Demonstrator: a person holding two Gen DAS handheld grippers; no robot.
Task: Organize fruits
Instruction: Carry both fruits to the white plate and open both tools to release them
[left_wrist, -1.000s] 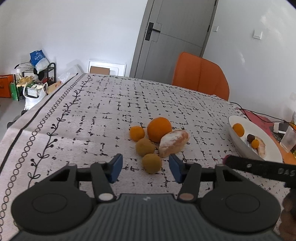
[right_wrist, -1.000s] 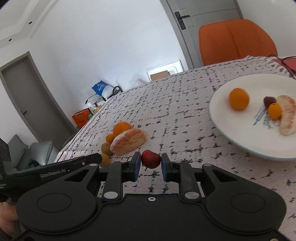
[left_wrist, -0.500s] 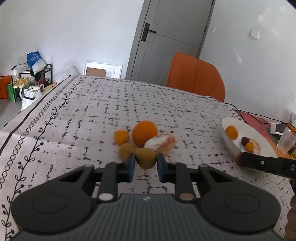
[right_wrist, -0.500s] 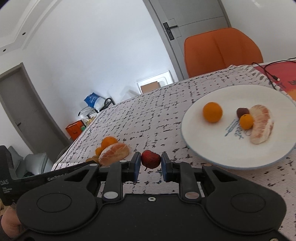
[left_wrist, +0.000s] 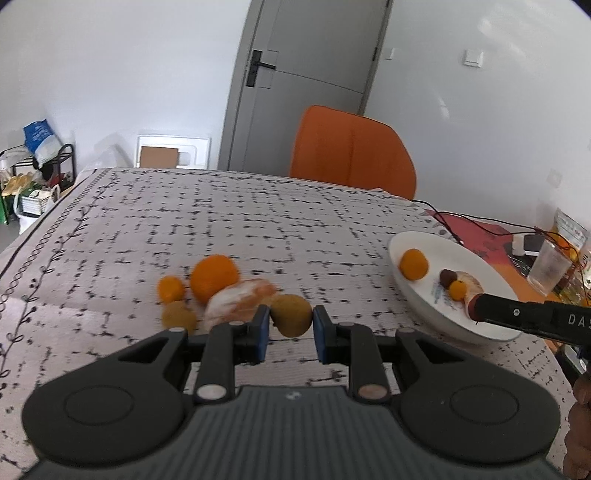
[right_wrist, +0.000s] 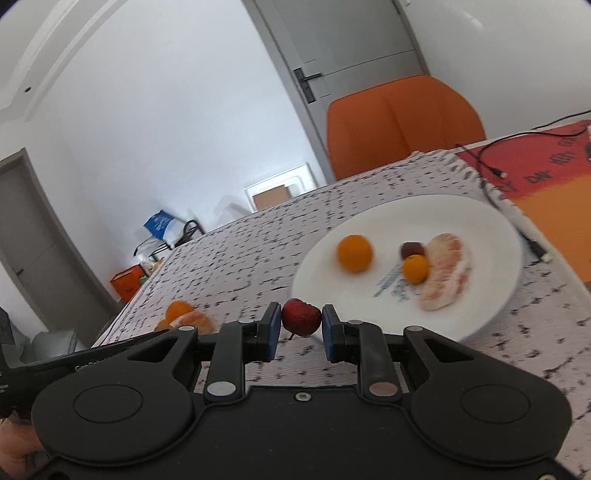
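My left gripper (left_wrist: 290, 328) is shut on a round brown-green fruit (left_wrist: 291, 314), lifted just off the patterned tablecloth. Behind it lie a large orange (left_wrist: 214, 277), a small orange (left_wrist: 171, 289), another brown-green fruit (left_wrist: 179, 316) and a peeled citrus piece (left_wrist: 240, 301). My right gripper (right_wrist: 301, 326) is shut on a small red fruit (right_wrist: 301, 317), close to the near rim of the white plate (right_wrist: 487, 221). The plate holds an orange (right_wrist: 354, 253), a smaller orange (right_wrist: 415, 268), a dark fruit (right_wrist: 412, 250) and a peeled citrus piece (right_wrist: 447, 271).
An orange chair (left_wrist: 351, 155) stands at the table's far side before a grey door. A glass (left_wrist: 548, 264), cables and a red-orange mat (right_wrist: 546, 177) lie right of the plate. A shelf with bags (left_wrist: 33, 173) stands on the floor at left.
My left gripper closed on the brown-green fruit and lifted it toward the right. My right gripper carried the red fruit closer to the plate.
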